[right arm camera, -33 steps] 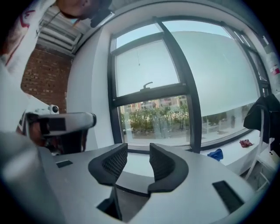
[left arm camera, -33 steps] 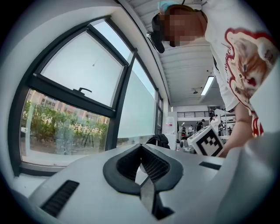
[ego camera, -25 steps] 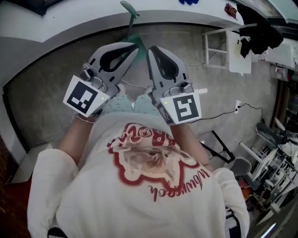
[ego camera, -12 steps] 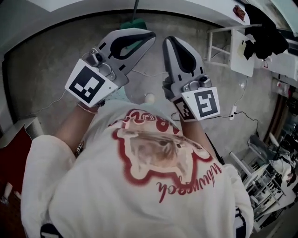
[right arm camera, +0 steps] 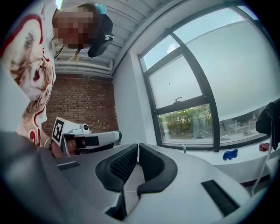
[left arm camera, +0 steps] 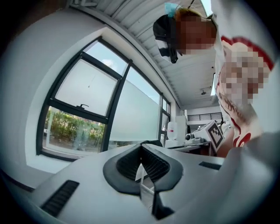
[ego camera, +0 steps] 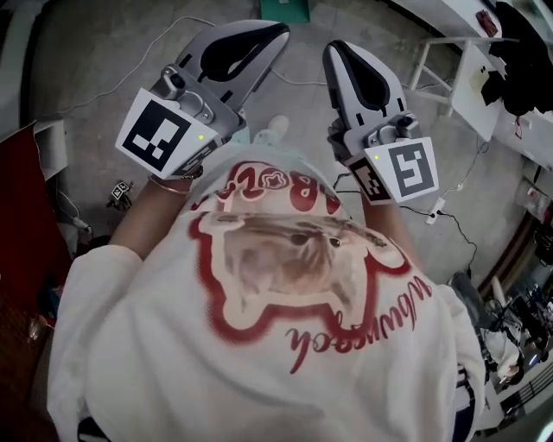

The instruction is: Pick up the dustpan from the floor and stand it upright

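The dustpan (ego camera: 295, 8) shows only in the head view, as a small dark teal patch on the concrete floor (ego camera: 104, 52) at the very top edge. It lies beyond the tips of both tools, roughly in line with the gap between them and apart from each. The picture's edge cuts it off, so neither its long axis nor the way it points can be told. Neither gripper view shows it.

The left tool (ego camera: 282, 33) is held out in front of the person's white printed shirt (ego camera: 285, 285), and its marker cube (ego camera: 160, 136) faces up. In its own view the left tool (left arm camera: 141, 147) has its ribbed pads pressed together at the tips with nothing between them. It looks toward a large dark-framed window (left arm camera: 87, 109) with greenery outside.

The right tool (ego camera: 333, 48) is held alongside it, the two close but not touching. In its own view the right tool (right arm camera: 137, 146) is also pressed together and empty. That view takes in another window (right arm camera: 205, 96), a brick wall (right arm camera: 83, 100) and a small blue thing (right arm camera: 229, 154) on the sill.

A thin white cable (ego camera: 112, 86) runs across the floor left of the left tool.
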Motion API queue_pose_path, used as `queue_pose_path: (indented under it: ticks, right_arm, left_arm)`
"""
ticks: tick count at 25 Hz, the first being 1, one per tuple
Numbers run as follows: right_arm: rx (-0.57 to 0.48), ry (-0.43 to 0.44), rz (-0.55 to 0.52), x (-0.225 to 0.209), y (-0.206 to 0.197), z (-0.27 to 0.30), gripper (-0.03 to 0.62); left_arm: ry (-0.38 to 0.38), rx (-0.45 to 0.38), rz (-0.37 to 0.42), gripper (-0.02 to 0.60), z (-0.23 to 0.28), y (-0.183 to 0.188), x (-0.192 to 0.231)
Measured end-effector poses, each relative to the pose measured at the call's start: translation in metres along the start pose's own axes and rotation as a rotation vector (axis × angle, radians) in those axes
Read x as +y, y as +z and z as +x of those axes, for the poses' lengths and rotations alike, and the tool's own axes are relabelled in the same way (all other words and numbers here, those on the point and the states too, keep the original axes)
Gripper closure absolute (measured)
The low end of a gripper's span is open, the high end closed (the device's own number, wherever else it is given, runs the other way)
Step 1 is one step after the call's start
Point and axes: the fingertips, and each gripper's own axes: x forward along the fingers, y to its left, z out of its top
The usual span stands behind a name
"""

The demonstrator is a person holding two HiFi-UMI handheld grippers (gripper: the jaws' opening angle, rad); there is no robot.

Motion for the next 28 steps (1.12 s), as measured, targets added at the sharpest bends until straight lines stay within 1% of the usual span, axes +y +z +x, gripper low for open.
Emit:
queue_pose_path:
  ticks: [2, 5, 10, 11, 14, 16, 18, 20, 22, 24, 25, 26, 28]
  right_arm:
    - [0.004, 0.021, -0.015, 0.022, -0.004, -0.019, 0.562]
    - [-0.019, 0.015, -0.036, 0.048, -0.004, -0.028, 0.562]
    - [-0.047, -0.032, -0.033, 0.097, -0.007, -0.04, 0.562]
    - [-0.052, -0.047, -0.029, 0.105, -0.009, -0.044, 0.562]
    - [-0.08, -0.093, 0.002, 0.121, -0.012, -0.059, 0.565]
    - [-0.081, -0.081, 0.001, 0.125, -0.012, -0.073, 0.569]
    - [-0.061, -0.055, -0.008, 0.129, -0.017, -0.089, 0.569]
    - [-0.063, -0.038, 0.005, 0.126, -0.018, -0.1, 0.569]
    - [-0.081, -0.032, 0.011, 0.121, -0.013, -0.111, 0.569]
    - [-0.073, -0.02, -0.02, 0.118, -0.014, -0.126, 0.569]
    - [-0.058, -0.006, -0.035, 0.116, -0.017, -0.134, 0.569]
    - [-0.042, 0.011, -0.043, 0.113, -0.022, -0.141, 0.569]
    - [-0.021, 0.038, -0.054, 0.107, -0.028, -0.155, 0.569]
  left_arm:
    - [0.012, 0.005, 0.026, 0.561, -0.025, 0.005, -0.017]
    - [0.042, -0.008, 0.029, 0.562, -0.056, 0.008, -0.025]
    - [0.011, -0.038, 0.053, 0.563, -0.098, 0.019, -0.051]
    - [0.004, -0.034, 0.056, 0.563, -0.107, 0.02, -0.057]
    - [-0.017, 0.032, 0.077, 0.561, -0.133, 0.008, -0.067]
    - [-0.005, 0.047, 0.091, 0.561, -0.142, 0.005, -0.07]
    - [0.021, 0.039, 0.091, 0.561, -0.148, 0.008, -0.08]
    - [0.042, 0.024, 0.097, 0.563, -0.149, 0.01, -0.093]
    - [0.059, 0.006, 0.066, 0.562, -0.143, 0.006, -0.11]
    - [0.048, -0.01, 0.004, 0.563, -0.131, -0.005, -0.135]
    - [0.035, -0.015, -0.016, 0.563, -0.122, -0.01, -0.148]
    - [0.02, -0.018, -0.016, 0.563, -0.114, -0.013, -0.161]
    - [-0.011, -0.014, 0.013, 0.561, -0.101, -0.015, -0.18]
